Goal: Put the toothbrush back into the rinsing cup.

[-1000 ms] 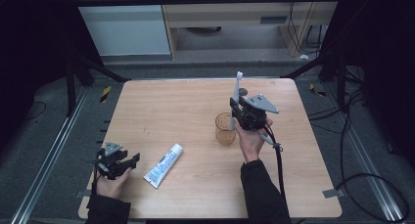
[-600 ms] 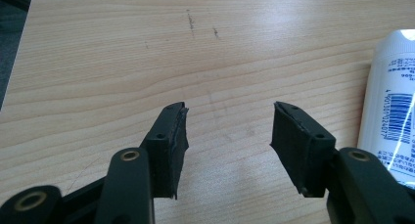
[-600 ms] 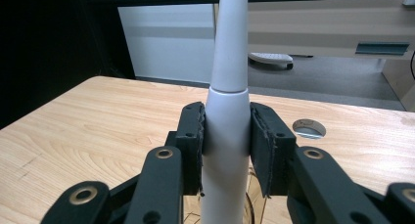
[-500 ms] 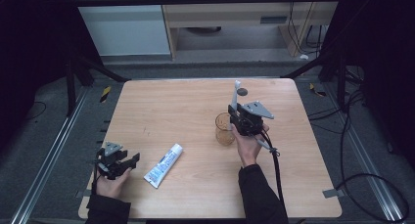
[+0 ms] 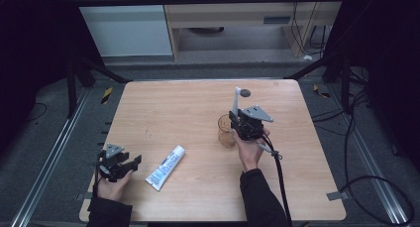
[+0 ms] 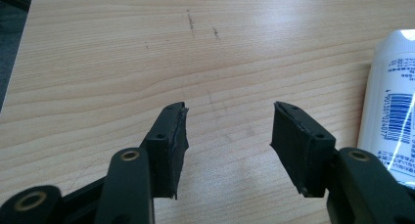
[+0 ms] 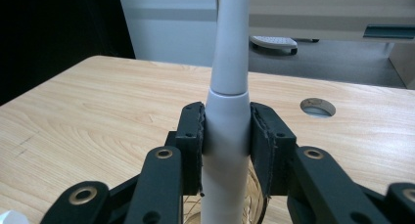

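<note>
Right tool [image 7: 226, 131] clamping upright electric toothbrush [image 7: 226, 111] over glass cup [image 5: 227, 131]; left tool [image 6: 227, 136] resting released beside toothpaste tube [image 6: 389, 111].

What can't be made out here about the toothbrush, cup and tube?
- Toothbrush: head cut off by the top edge in the right gripper view; too small in the high view.
- Cup: whether the brush's base touches its bottom, hidden by the right gripper.
- Tube: print too small; cut off at the right edge.
</note>
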Motion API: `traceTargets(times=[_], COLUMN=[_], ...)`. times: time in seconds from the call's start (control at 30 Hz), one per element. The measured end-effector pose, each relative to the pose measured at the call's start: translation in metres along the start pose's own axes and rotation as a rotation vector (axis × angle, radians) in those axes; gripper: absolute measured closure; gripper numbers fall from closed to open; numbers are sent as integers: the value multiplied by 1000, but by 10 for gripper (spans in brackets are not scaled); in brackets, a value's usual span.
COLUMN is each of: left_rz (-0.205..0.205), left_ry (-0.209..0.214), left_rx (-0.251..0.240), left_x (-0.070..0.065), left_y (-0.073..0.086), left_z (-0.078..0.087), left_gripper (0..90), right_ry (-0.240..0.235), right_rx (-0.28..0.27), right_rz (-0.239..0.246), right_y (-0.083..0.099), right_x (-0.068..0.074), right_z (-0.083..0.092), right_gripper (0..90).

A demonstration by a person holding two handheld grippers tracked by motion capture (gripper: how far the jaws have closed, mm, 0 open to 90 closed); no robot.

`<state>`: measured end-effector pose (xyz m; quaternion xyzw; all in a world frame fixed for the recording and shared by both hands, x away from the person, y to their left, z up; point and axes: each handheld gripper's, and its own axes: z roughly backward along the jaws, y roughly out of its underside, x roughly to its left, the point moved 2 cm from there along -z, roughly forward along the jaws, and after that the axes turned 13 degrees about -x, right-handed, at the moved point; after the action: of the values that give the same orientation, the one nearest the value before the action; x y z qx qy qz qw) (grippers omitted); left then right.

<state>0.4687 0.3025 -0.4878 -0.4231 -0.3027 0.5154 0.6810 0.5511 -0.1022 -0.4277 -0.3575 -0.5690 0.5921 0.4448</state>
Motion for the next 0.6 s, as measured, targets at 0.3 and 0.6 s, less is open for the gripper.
traceTargets(times=[0.3, 0.6], left_rz=[-2, -2], left_ry=[1, 1], left_rx=[0, 0], left_x=[0, 0], left_y=[0, 0], left_z=[0, 0], left_gripper=[460, 460], right_ry=[5, 7], right_rx=[34, 40], right_rz=[14, 4], right_y=[3, 6], right_x=[0, -3], right_z=[-1, 0], right_gripper=[674, 673])
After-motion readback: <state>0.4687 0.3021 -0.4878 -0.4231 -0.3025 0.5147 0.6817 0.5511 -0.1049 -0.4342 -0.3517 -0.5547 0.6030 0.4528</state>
